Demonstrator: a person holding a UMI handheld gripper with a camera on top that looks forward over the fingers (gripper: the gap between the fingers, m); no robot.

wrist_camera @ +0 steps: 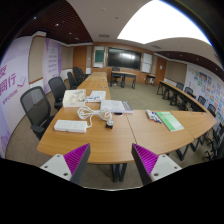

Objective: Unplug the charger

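A white power strip (71, 126) lies on the near left of the wooden table (120, 135), with a white cable (95, 116) and a small white charger (84, 113) just behind it. My gripper (111, 166) is open and empty, well short of the table's front edge. Its two fingers with purple pads (152, 162) stand wide apart, and the table edge and floor show between them.
A green book (170, 121) and papers (113, 105) lie on the table. A white box (74, 98) stands further back. Black office chairs (36, 108) line the left side; more tables and chairs stand to the right and at the back.
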